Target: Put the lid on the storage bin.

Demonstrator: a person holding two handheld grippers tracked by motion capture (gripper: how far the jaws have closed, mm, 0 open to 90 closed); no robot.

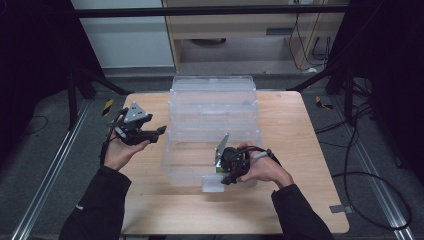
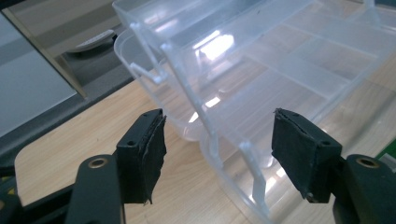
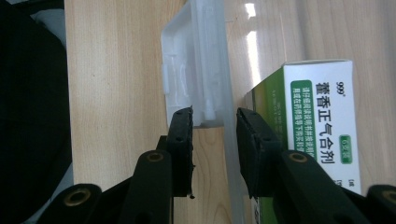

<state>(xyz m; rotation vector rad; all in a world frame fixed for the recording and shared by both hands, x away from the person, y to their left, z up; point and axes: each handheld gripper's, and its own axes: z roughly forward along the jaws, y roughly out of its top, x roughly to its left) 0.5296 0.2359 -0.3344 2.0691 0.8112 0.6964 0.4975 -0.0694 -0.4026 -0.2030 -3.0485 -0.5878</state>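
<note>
Grip on the latch at the near wall

Your right gripper [image 1: 231,172] sits at the near wall of the clear box [image 1: 215,107], toward the table's [image 1: 310,200] near edge. From above, your hand hides its jaws. Its own view shows them straddling the box's latch [image 3: 196,70] and near wall, close on both sides; whether the pads press, you cannot tell from it. That view also shows a green-and-white carton [image 3: 322,121] inside the box, just behind the wall, which the high view barely hints at.

Your left gripper [image 1: 141,131] hangs clear of the box over the table's left side, jaws wide apart with nothing between them. Its view looks across the box's left corner and inner dividers.

Bare wood lies open along the near edge and down both sides of the box.
</note>
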